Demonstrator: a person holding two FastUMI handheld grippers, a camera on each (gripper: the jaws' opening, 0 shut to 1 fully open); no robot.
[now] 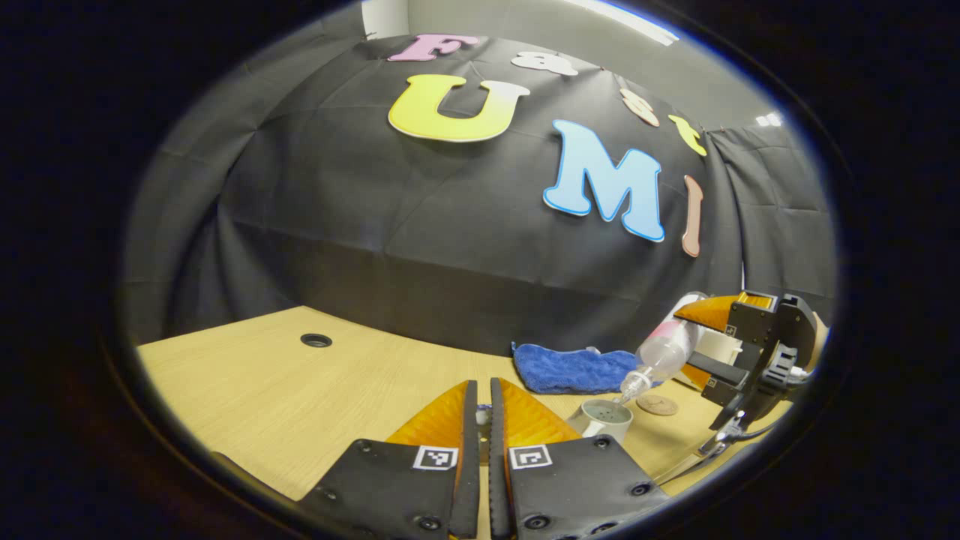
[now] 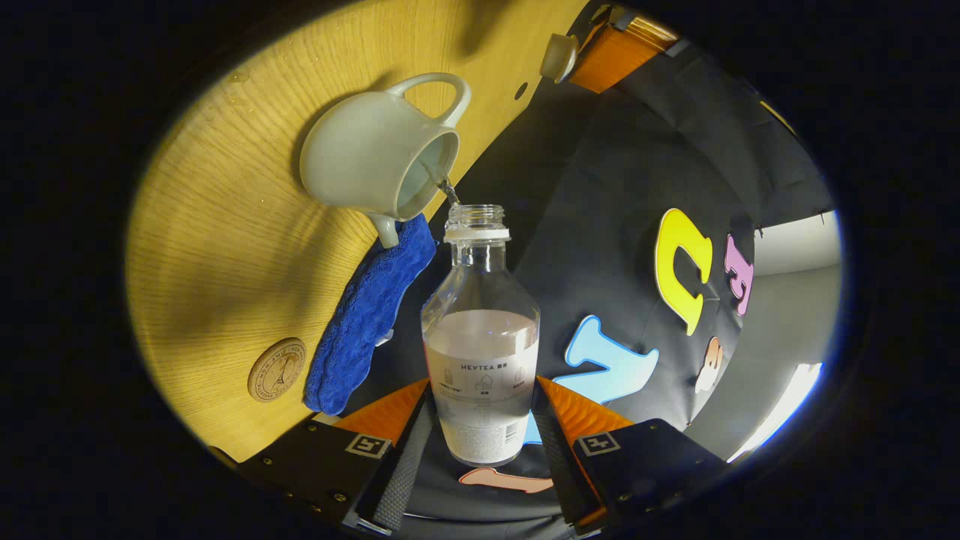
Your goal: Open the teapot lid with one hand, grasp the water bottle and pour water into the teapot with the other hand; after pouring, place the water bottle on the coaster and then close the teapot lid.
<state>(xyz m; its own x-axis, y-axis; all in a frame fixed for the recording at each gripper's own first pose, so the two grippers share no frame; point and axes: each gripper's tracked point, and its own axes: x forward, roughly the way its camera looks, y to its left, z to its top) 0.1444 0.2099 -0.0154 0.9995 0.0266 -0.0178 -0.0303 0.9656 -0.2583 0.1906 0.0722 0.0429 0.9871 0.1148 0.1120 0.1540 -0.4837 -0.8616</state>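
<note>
Item: water bottle (image 2: pixel 481 352), centre frame, clamped in my right gripper (image 2: pixel 480 442) jaws, tipped, thin stream entering teapot (image 2: pixel 375 161) upper left. Left gripper (image 1: pixel 483 442) jaws near-closed; lid (image 2: pixel 559 56) apparently pinched. Risk: stream wanders, wetting tabletop (image 2: pixel 225 247).

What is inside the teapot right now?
A thin stream of water runs from the tilted water bottle into the open teapot. Its inner wall looks pale and wet; how high the water stands is hidden by the rim.
</note>
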